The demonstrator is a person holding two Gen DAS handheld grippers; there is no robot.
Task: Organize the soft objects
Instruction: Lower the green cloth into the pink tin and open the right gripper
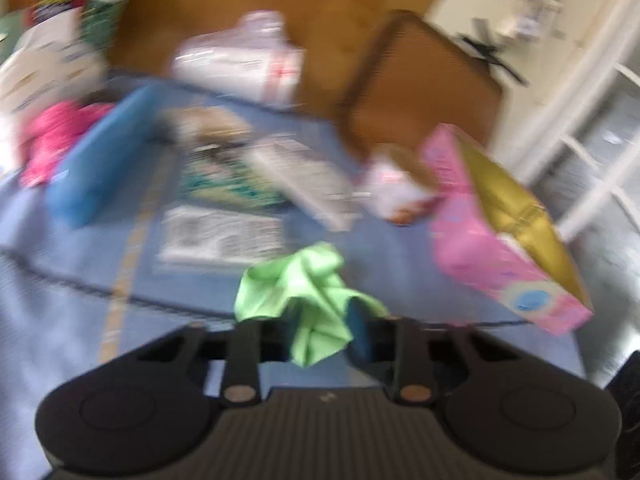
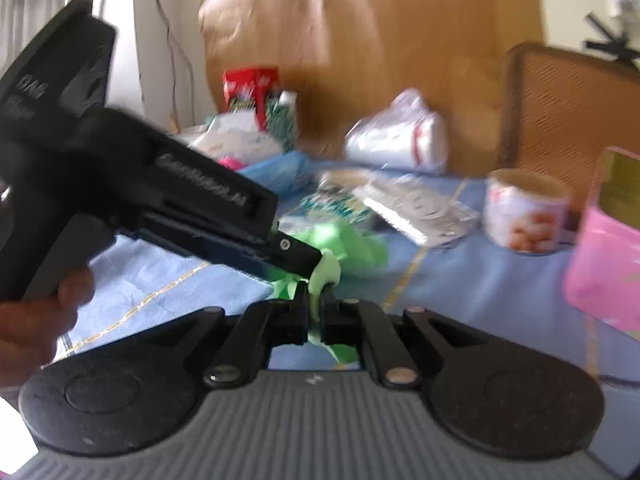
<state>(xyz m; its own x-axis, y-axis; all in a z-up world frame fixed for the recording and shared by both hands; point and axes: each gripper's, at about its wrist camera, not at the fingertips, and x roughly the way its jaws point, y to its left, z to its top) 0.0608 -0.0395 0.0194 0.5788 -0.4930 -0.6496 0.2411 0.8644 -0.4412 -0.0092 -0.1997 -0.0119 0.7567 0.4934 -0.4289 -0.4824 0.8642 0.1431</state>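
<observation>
Right gripper (image 2: 316,316): jaws closed tight, pinching green cloth (image 2: 326,268) between fingers.
Left gripper (image 1: 316,334): closed on same cloth (image 1: 308,300); cloth bunches beyond fingertips.

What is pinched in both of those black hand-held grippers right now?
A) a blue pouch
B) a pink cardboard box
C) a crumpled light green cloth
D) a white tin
C: the crumpled light green cloth sits bunched in the left hand-held gripper, and the right hand-held gripper is shut on another part.

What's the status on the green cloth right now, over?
Left tongs shut on green cloth. Right tongs shut on same cloth, other end. Cloth bunched between them above blue tablecloth. Pink box and tin nearby, not blocking.
</observation>
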